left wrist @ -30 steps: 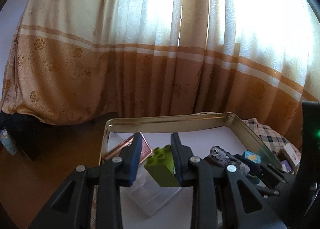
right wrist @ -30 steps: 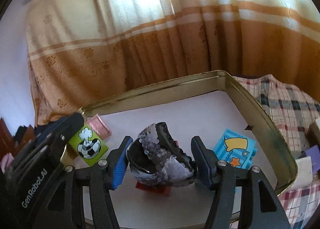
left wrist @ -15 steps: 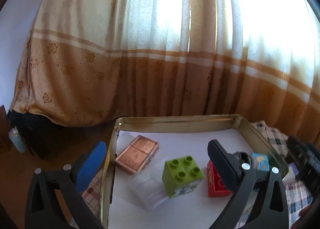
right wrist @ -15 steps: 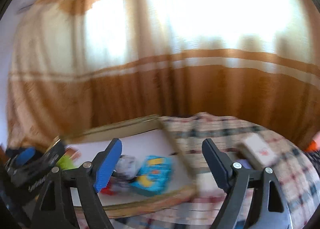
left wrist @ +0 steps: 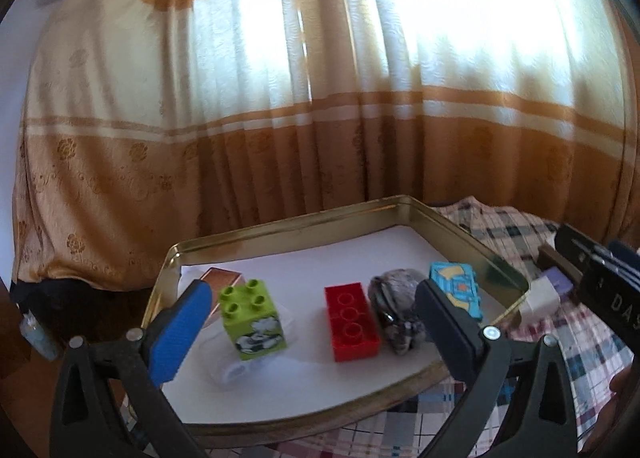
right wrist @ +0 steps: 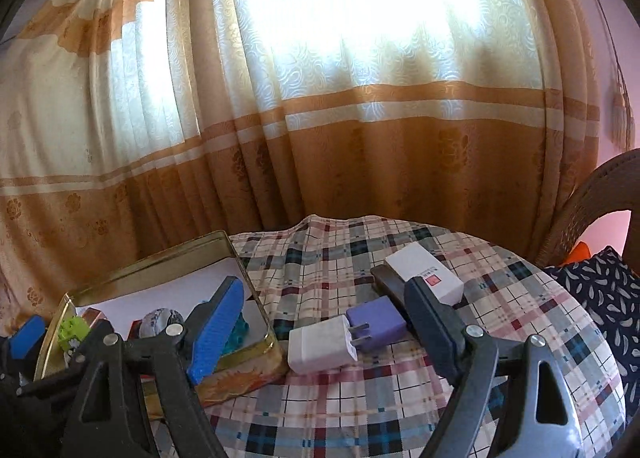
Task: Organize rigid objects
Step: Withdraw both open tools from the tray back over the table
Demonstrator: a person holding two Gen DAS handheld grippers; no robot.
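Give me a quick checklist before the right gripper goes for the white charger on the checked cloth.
1. Right gripper empty and open: ok.
2. White charger in view, nothing on top: ok.
3. Purple block apart from the charger: not ok, it sits against the prongs.
4. Left gripper open, holding nothing: ok.
5. Room left in the tin tray: ok, bare floor at the back.
6. Charger's far side clear for a finger: cannot tell.

gold-rimmed metal tray [left wrist: 460, 230]: white floor | square lime-green stud brick [left wrist: 253, 318]: black-and-white picture on its side | long red stud brick [left wrist: 351, 322]: plain, right of the lime one | grey-mottled rounded case [left wrist: 394, 310] | light-blue brick [left wrist: 458, 290]: yellow and orange shapes | tablecloth [right wrist: 400, 398]: cream plaid, blue, red | white plug [right wrist: 320, 344] | purple block [right wrist: 376, 322] | curtain [right wrist: 360, 129]: cream over orange, floral
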